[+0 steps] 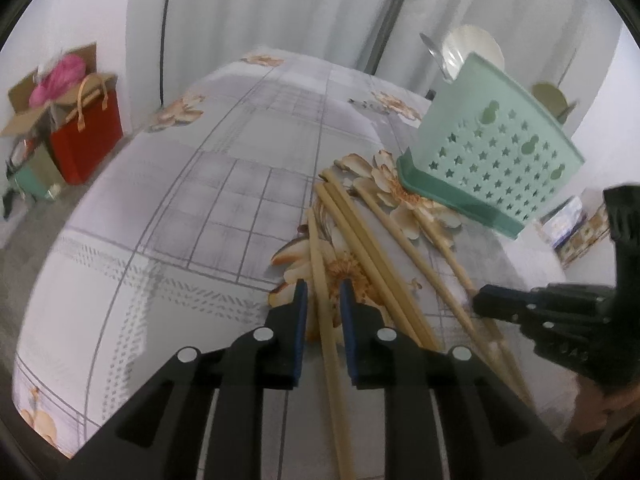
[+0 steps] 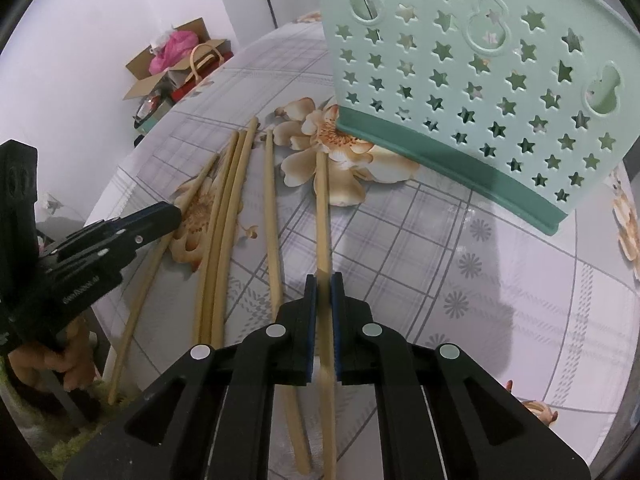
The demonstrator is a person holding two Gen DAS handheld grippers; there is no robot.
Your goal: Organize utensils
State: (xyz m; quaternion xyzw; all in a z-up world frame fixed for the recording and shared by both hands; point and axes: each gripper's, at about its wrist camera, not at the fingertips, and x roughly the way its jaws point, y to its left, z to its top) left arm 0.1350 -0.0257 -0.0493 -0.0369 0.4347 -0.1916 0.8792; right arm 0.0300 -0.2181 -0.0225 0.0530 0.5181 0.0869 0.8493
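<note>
Several bamboo chopsticks [image 1: 360, 232] lie fanned out on the floral tablecloth [image 1: 200, 200] in front of a mint-green utensil holder [image 1: 492, 152] with star holes. My left gripper [image 1: 323, 292] straddles one chopstick [image 1: 320, 264]; narrow gaps show on both sides, so the pads do not press it. It shows from the side in the right wrist view as the left gripper [image 2: 176, 212]. My right gripper [image 2: 324, 280] is shut on another chopstick [image 2: 322, 208], whose far tip points at the utensil holder [image 2: 480, 80]. A spoon [image 1: 436, 52] and a white ladle [image 1: 476, 46] stand in the holder.
A red bag [image 1: 86, 136] and an open cardboard box [image 1: 24, 96] with pink material sit on the floor at the left. A patterned box [image 1: 580, 232] lies beyond the table's right side. A person's hand [image 2: 76, 364] holds the left gripper at the table's near edge.
</note>
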